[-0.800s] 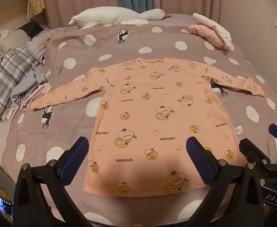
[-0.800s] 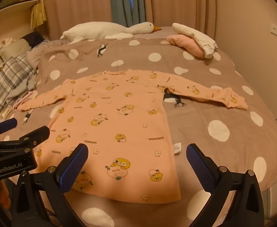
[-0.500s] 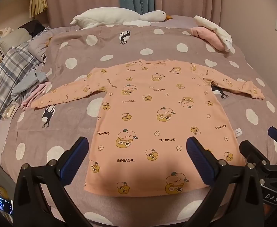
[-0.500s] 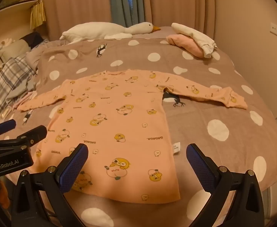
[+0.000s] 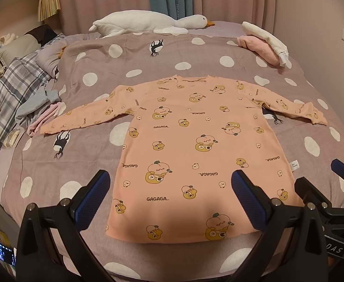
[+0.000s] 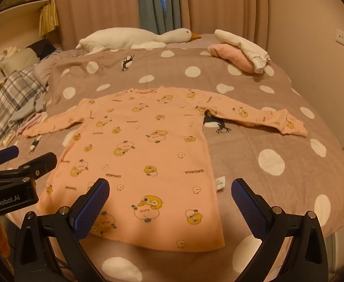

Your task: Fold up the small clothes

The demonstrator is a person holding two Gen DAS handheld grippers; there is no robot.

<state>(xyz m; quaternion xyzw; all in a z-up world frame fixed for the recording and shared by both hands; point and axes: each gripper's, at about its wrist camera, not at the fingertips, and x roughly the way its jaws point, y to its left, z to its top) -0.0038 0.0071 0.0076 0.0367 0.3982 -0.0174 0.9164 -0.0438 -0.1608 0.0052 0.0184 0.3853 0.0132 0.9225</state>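
A small peach long-sleeved shirt [image 5: 190, 145] with cartoon prints lies flat on the bed, both sleeves spread out; it also shows in the right wrist view [image 6: 146, 155]. My left gripper [image 5: 169, 199] is open and empty, above the shirt's near hem. My right gripper [image 6: 169, 202] is open and empty, above the hem's right corner. The right gripper shows at the right edge of the left wrist view [image 5: 325, 195], and the left gripper at the left edge of the right wrist view [image 6: 19, 169].
The bed has a mauve polka-dot cover [image 5: 162, 56]. A white goose plush [image 5: 148, 22] lies at the far end. Folded pink and white clothes [image 5: 266, 44] sit at the far right. A plaid blanket and loose clothes [image 5: 19, 94] lie at the left.
Both grippers have pulled back and risen slightly, so the shirt sits a little farther away in both views. The shirt has not moved.
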